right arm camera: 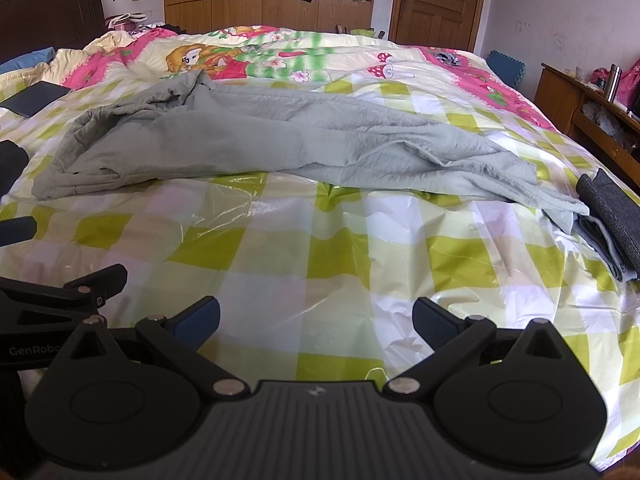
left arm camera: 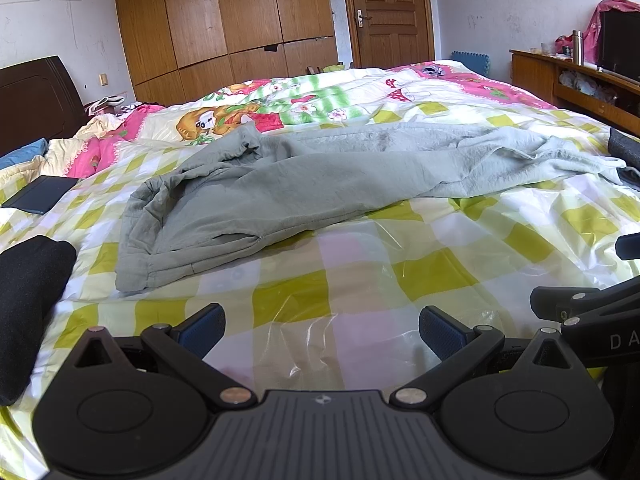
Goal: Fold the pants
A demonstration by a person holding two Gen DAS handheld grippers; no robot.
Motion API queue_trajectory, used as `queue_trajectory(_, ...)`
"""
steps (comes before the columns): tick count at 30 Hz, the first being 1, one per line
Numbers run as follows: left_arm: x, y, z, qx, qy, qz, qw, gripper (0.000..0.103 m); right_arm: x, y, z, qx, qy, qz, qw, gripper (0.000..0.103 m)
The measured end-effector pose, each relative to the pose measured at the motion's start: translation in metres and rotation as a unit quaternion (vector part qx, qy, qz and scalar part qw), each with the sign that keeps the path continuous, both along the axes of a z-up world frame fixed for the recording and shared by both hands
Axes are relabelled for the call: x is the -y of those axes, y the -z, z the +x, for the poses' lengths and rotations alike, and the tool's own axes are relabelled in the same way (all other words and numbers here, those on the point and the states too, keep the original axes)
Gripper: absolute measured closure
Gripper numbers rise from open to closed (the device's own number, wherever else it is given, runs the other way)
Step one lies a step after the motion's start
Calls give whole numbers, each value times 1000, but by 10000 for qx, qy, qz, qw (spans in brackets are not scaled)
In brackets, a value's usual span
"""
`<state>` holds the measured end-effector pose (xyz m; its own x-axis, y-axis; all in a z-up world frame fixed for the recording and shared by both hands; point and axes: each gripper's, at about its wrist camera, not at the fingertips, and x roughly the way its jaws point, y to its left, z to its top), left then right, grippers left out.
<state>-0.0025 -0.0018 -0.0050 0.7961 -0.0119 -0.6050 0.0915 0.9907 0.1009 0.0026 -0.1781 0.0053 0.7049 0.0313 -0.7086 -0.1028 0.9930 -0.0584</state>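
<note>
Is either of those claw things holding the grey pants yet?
No. In each wrist view the left gripper and right gripper are open over the checked cover, short of the grey pants.

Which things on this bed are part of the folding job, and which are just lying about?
For the job:
- grey-green pants
- left tongs, open
- right tongs, open

Lying about:
- folded dark grey cloth
- black garment
- dark flat case
- cartoon quilt
</note>
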Motion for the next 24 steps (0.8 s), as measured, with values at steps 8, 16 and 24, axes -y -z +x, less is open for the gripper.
queue_trajectory(8,0,0,0,0,0,2,10000,0,0,0,0,-1,0,-1,10000,1)
queue_trajectory(16,0,2,0,-16,11,6,10000,0,0,1,0,-12,-2,-4,10000,1)
queue_trajectory(24,1,3,0,-23,11,4,10000,0,0,3,-1,-29,-7,-3,10000,1)
